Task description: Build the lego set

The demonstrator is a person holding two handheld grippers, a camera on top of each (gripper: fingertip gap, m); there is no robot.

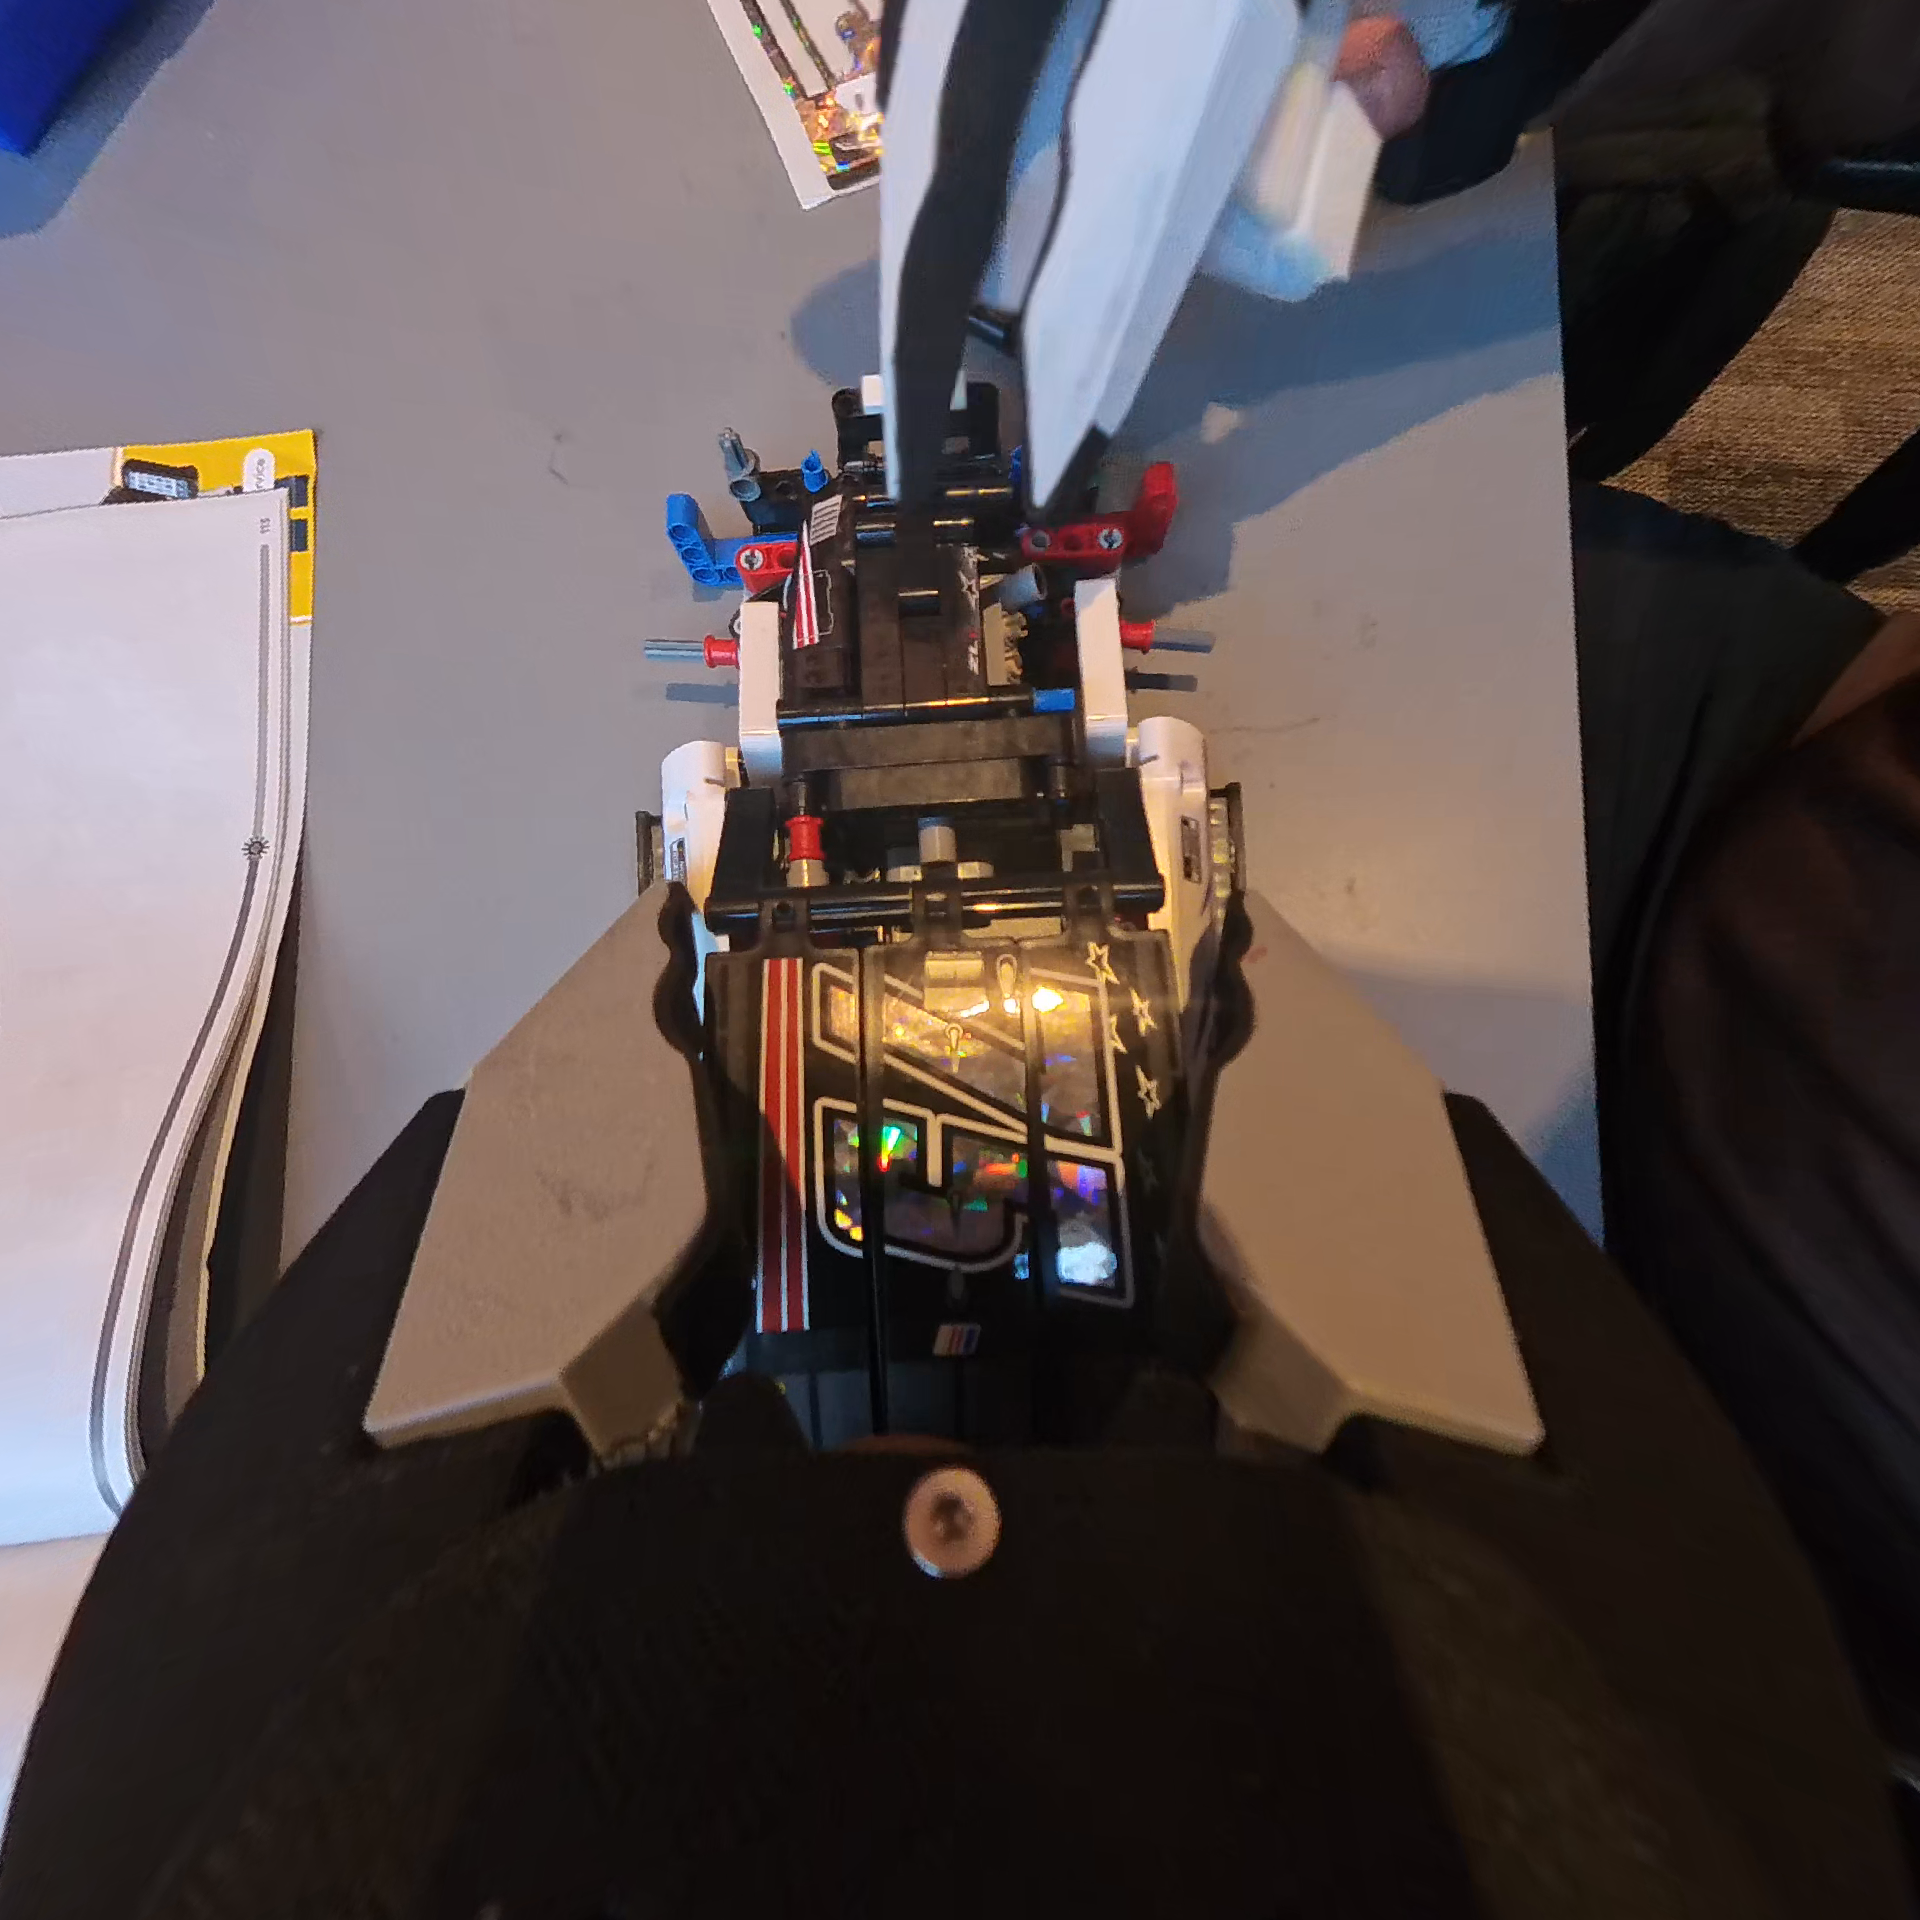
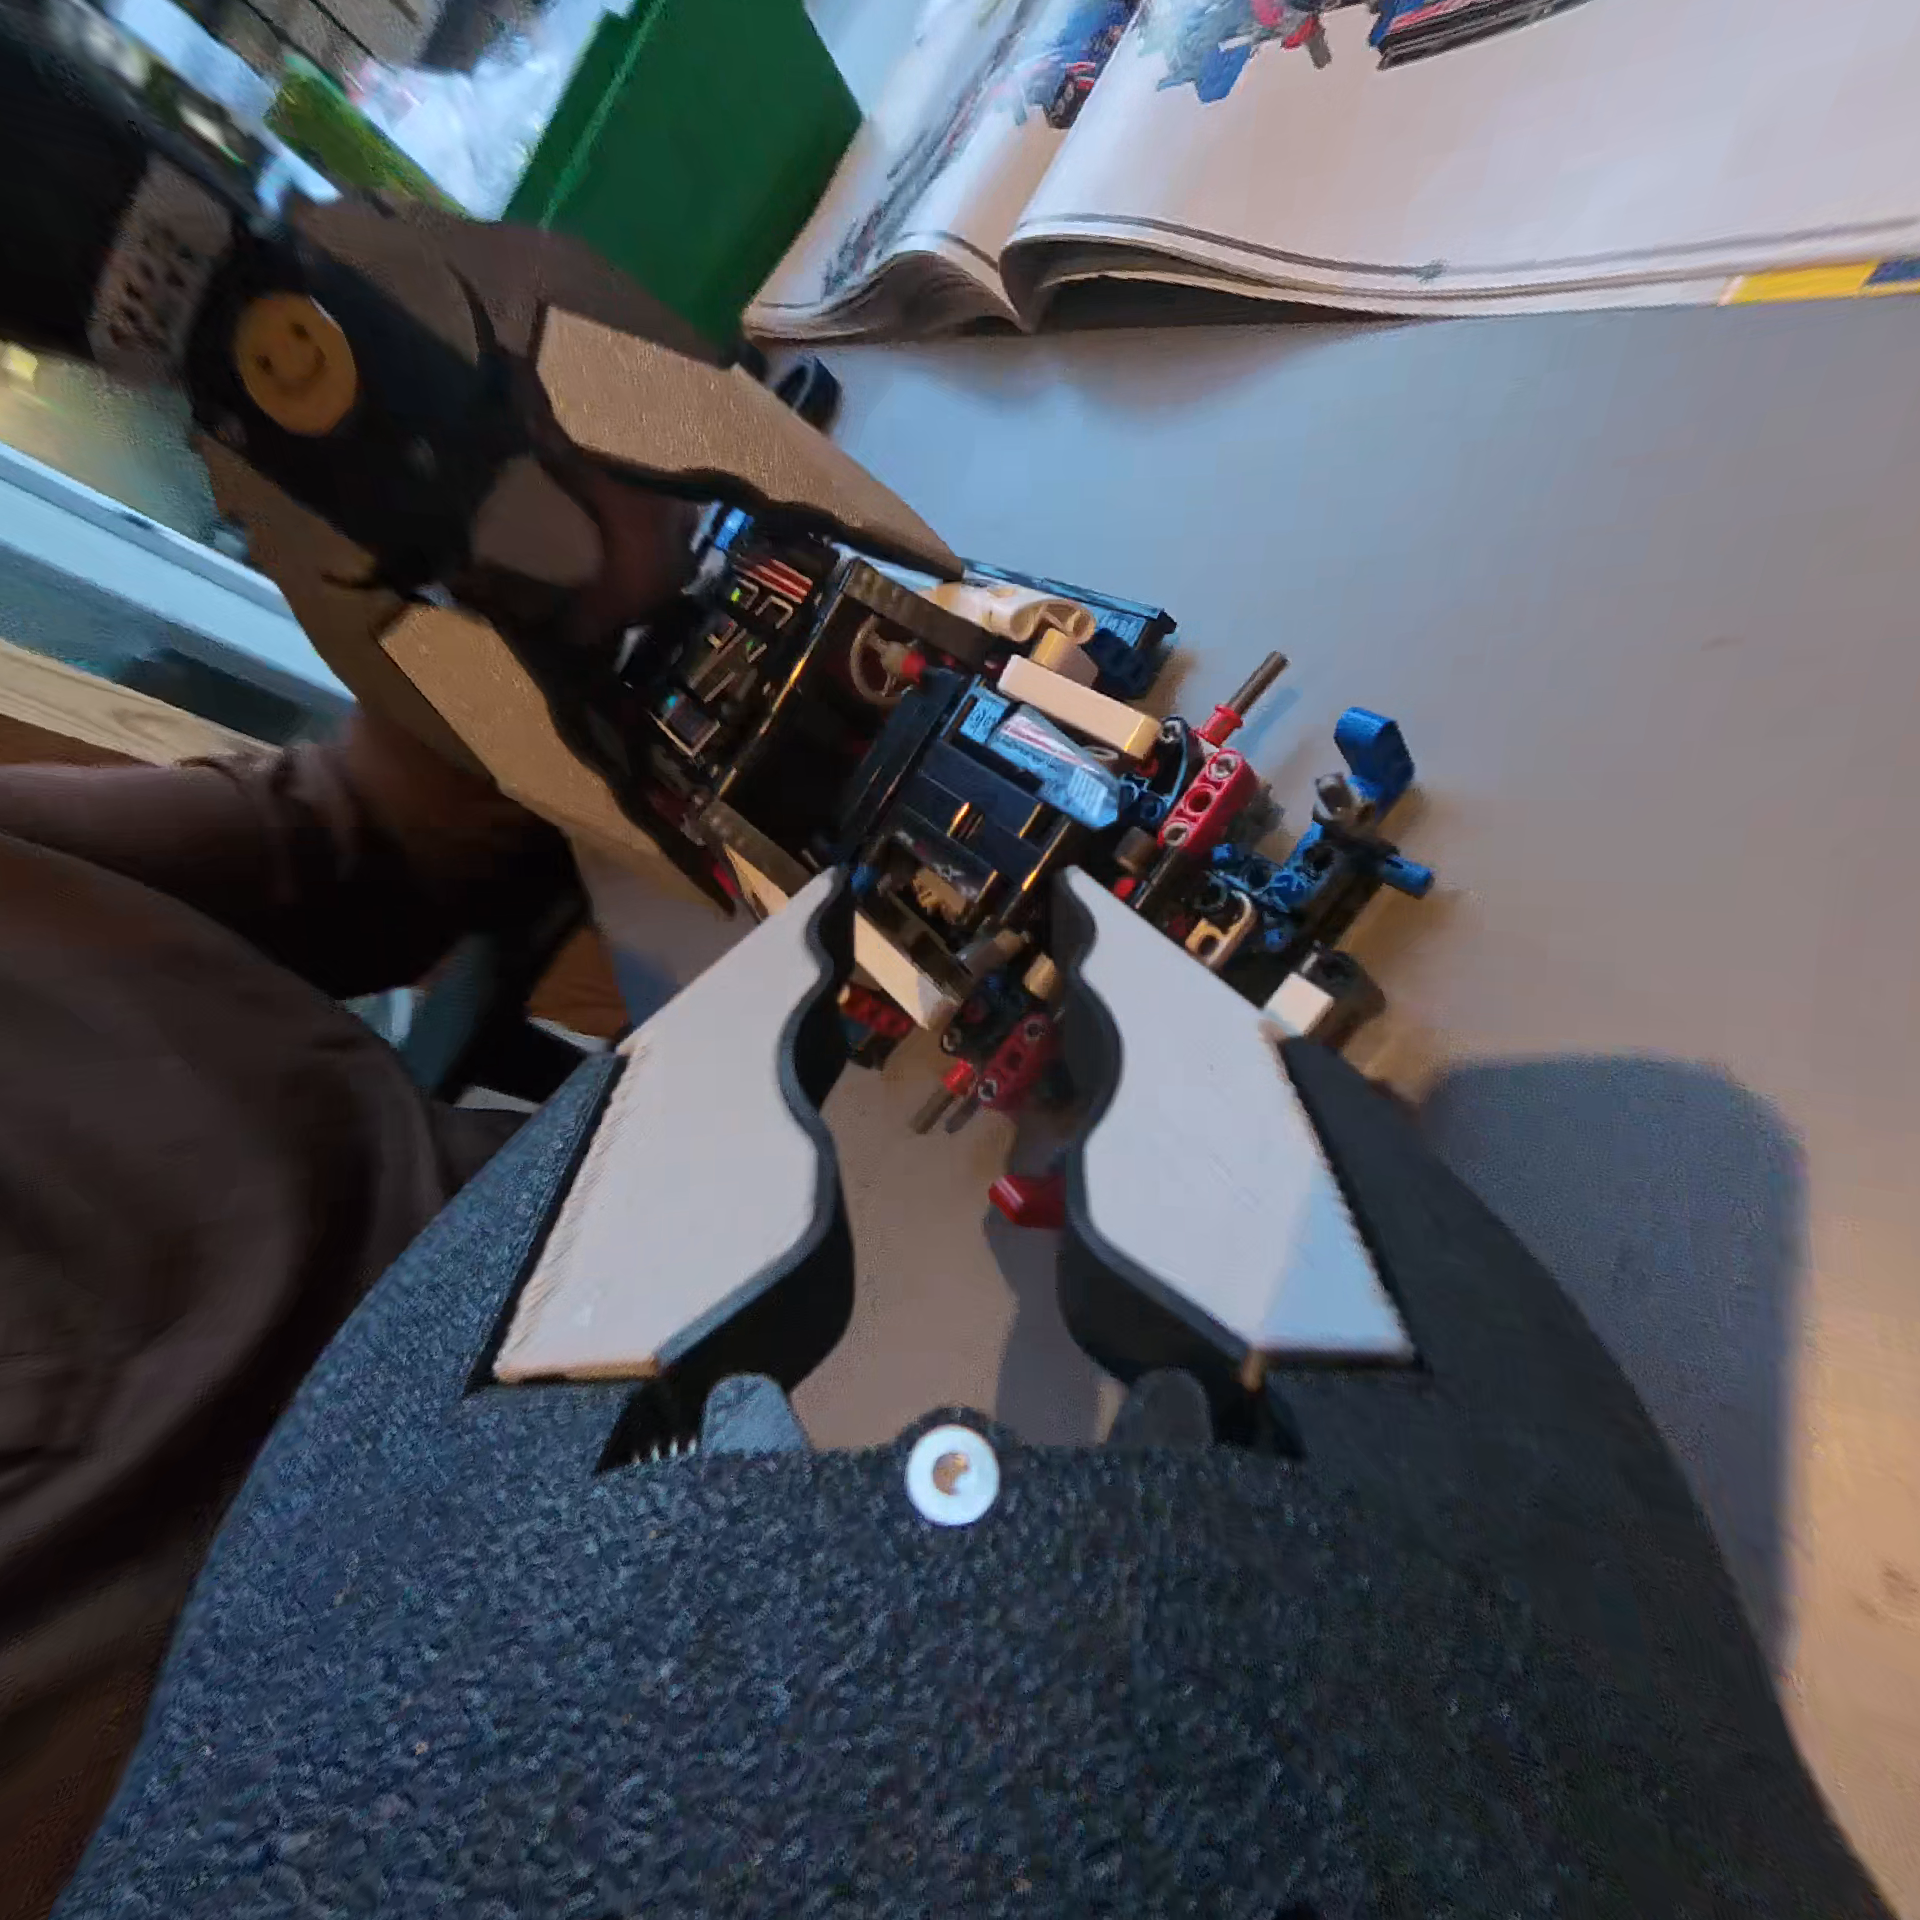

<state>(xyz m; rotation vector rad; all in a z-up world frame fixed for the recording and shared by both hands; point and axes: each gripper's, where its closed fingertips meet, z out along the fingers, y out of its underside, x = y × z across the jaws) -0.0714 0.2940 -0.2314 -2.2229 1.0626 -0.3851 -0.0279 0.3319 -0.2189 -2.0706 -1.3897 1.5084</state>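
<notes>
Lego car (image 1: 940,790) held at frame centre on grey table (image 1: 436,312), hood clamped by left gripper (image 1: 951,935). Right gripper (image 2: 951,935) parted, nothing held, at car's rear. Holographic sticker on hood. Instruction booklet (image 1: 125,831) at 9 o'clock.

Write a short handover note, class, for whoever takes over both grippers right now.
Left gripper: shut on the black stickered lego car body, holding it on the grey table.
Right gripper: open, fingertips at the car's bare red-and-blue beam end, gripping nothing.
Open white instruction booklet lies beside the car.
Done: stickered bodywork fitted.
Left: the bare end still lacks panels; a small red piece lies loose on the table.
</notes>
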